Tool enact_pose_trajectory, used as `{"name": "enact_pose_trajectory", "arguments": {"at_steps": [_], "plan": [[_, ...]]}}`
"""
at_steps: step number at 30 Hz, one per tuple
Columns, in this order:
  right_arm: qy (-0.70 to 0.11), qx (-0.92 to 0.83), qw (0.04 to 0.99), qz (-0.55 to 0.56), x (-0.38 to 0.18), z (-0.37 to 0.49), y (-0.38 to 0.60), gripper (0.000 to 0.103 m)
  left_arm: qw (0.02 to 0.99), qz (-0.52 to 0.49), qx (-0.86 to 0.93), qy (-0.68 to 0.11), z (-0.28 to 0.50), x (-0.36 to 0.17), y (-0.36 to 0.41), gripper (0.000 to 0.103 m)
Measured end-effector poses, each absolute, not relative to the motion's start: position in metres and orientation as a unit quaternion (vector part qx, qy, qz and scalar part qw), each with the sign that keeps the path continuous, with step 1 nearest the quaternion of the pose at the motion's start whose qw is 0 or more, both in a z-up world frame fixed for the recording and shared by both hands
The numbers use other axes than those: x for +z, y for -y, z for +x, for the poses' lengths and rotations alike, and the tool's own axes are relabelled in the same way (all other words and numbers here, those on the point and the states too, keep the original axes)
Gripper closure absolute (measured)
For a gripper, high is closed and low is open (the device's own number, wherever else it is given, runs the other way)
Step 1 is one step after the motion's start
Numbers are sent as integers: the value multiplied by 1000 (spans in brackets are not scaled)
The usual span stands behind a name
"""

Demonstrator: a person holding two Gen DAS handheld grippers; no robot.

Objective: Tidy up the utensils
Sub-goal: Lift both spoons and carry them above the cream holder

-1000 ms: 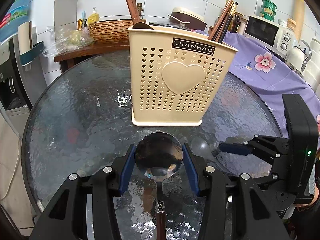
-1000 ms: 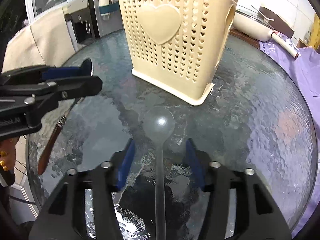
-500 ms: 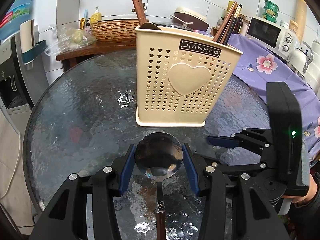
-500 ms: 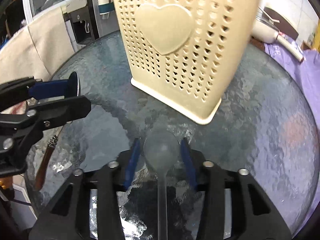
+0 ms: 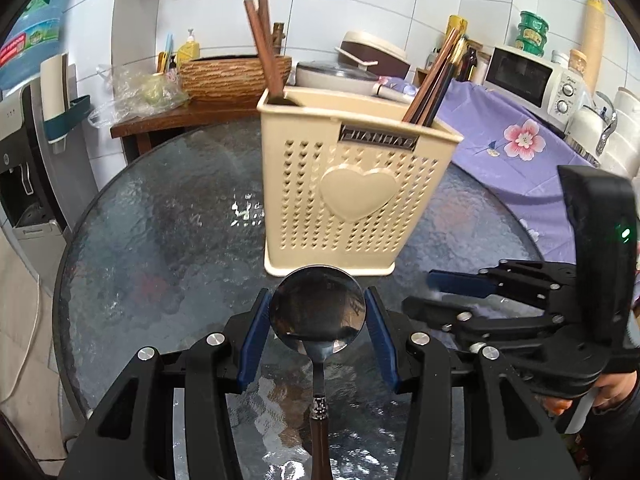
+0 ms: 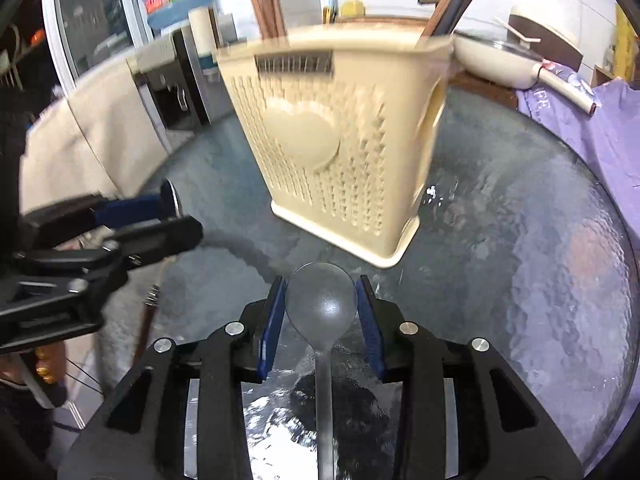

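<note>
Spoons | left gripper [image 5: 317,316] jaws clamp metal spoon [image 5: 317,307] | right gripper [image 6: 321,307] jaws clamp clear spoon [image 6: 321,300], tilted down

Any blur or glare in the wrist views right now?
Left wrist: mostly sharp, holder label slightly smeared, window glare on the glass table. Right wrist: motion blur across holder and background, gripped translucent spoon stays crisp; fisheye bending in both.

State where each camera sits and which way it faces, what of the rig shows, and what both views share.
Left wrist: on the left gripper, looking down along its jaws, closed on a metal spoon, toward the utensil holder; the right gripper shows at right.
Right wrist: on the right gripper, jaws closed on a translucent spoon, facing the same holder; the left gripper shows at left.
Shared: holder, glass table, chopsticks.
</note>
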State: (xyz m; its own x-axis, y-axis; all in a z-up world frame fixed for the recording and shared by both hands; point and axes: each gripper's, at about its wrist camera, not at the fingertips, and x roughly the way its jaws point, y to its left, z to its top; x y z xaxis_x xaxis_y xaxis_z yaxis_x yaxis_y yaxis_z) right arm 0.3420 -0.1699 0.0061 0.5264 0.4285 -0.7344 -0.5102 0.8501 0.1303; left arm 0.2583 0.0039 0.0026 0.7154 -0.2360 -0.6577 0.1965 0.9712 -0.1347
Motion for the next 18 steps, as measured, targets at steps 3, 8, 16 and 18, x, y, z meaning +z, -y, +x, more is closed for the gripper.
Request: {"name": "enact_pose_trajectory", "arguments": {"at_steps": [3,8,16,18], "plan": [[-393,270,878,-35,25,335,181,66,929,-25,-122,-347,254,13,0,57],[-378,269,886,-22,45,325,192,66,934,-19,-131,-333,246,25,7,57],[-370,269,889,-24,63,311,203,66,938,-20,-139,-317,237,39,13,57],[-369,269,889,-18,66,309,207,66,939,-23,-140,-314,237,42,12,57]]}}
